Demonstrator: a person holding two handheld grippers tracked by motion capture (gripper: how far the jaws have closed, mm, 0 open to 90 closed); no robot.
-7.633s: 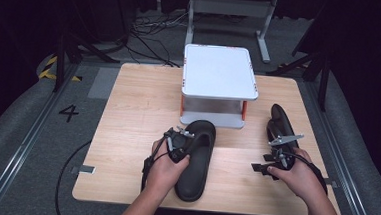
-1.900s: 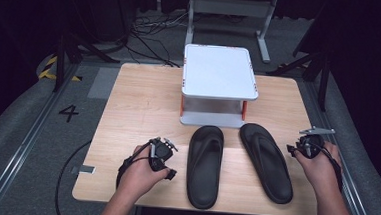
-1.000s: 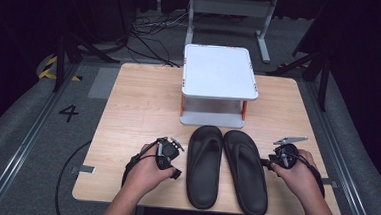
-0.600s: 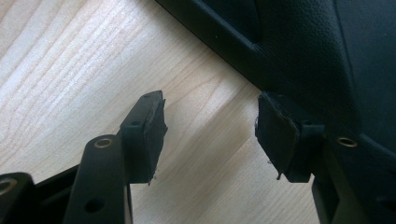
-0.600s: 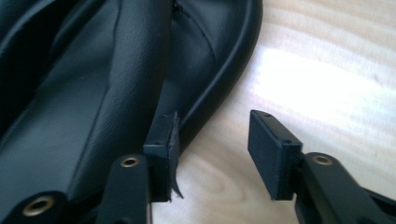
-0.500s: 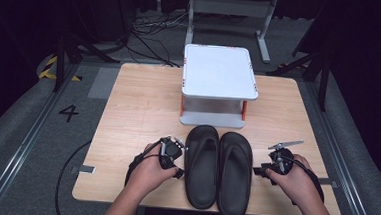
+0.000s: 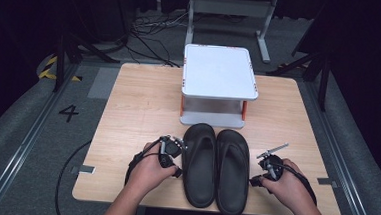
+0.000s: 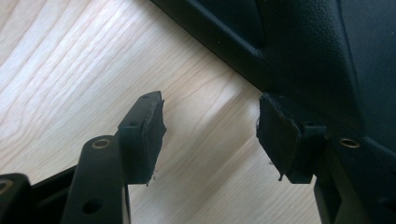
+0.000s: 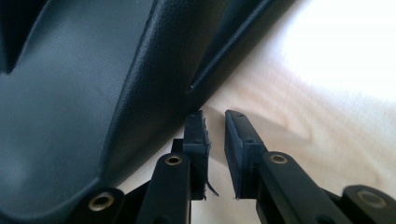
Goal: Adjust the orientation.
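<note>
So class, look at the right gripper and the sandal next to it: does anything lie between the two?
Nothing visible does. The right gripper sits right at the outer edge of the right sandal, its nearly closed jaws empty over bare table. Those jaws have just been closing.

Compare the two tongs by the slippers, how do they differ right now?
The left tongs stand wide open, a broad stretch of table between the pads; the right tongs have just been closing and show a narrow slit with nothing in it. The left tongs sit beside the left slipper, the right tongs beside the right slipper. Both are black, hand-held, low over the wood, holding nothing.
</note>
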